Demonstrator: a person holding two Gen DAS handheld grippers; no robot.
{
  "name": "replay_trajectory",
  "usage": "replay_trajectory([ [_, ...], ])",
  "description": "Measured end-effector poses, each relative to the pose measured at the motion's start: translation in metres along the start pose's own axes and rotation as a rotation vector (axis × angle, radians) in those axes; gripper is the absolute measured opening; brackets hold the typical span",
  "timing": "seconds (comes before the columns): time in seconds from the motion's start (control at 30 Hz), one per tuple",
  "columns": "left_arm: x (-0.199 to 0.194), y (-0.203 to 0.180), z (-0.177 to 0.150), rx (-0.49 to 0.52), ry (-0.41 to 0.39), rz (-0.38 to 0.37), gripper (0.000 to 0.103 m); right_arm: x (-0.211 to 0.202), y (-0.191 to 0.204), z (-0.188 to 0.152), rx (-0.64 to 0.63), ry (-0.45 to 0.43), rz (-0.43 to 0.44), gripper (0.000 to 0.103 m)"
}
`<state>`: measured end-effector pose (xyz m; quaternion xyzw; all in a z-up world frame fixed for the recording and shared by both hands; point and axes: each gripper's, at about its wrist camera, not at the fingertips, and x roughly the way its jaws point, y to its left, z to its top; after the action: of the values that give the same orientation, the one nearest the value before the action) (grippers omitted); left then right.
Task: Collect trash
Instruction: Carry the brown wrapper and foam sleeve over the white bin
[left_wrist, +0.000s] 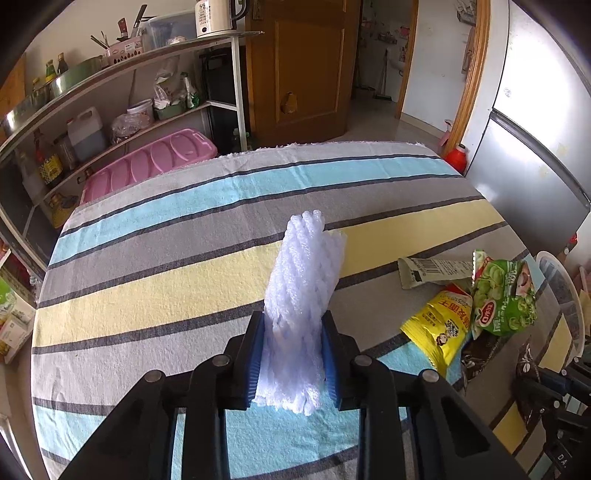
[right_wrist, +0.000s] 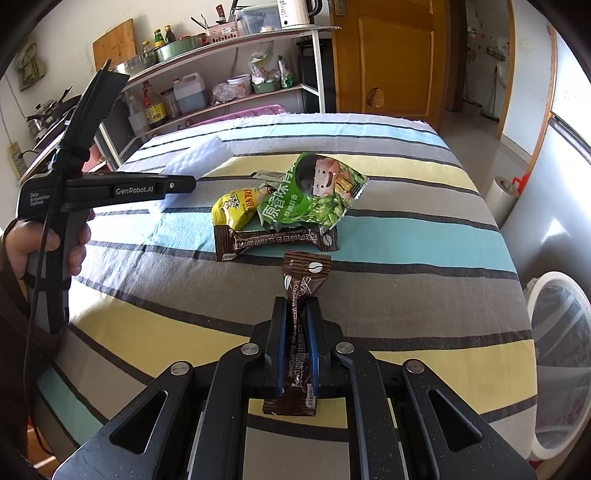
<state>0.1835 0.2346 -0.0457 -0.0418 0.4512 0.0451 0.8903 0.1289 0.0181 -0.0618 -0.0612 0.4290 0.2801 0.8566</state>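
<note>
striped table (right_wrist: 406, 295) | green wrapper (right_wrist: 314, 195), yellow wrapper (right_wrist: 232, 210), brown wrapper (right_wrist: 273, 242)

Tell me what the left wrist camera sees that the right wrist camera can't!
Only the left wrist view shows the white foam net sleeve clearly, squeezed in the left gripper.

Only the right wrist view shows the person's hand and the long brown coffee wrapper pinched in the right gripper.

Both show the striped tablecloth, green snack bag, yellow snack packet and white bin.

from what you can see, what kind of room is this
Most likely a home kitchen or dining corner: a shelf rack holding oil bottles and pans, a refrigerator at the right, and a table under a striped cloth.
</note>
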Motion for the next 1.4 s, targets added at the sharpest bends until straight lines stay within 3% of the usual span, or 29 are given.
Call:
replay_trajectory([
  [0.37, -0.034, -0.027, -0.044, -0.016, 0.006, -0.058, 0.029, -0.006, 0.002, -0.005, 0.017, -0.014, 0.013, 0.01],
  [0.87, -0.071, -0.05, -0.092, -0.065, 0.011, -0.073, 0.029, -0.019, -0.001, -0.014, 0.03, -0.041, 0.022, 0.01],
  [1.1, -0.085, -0.076, -0.101, -0.055, -0.005, -0.136, 0.029, -0.033, -0.007, -0.021, 0.051, -0.068, 0.022, 0.01],
  [1.4, -0.093, -0.125, -0.093, 0.03, -0.024, -0.199, 0.029, -0.058, -0.033, -0.035, 0.112, -0.104, -0.014, 0.01],
])
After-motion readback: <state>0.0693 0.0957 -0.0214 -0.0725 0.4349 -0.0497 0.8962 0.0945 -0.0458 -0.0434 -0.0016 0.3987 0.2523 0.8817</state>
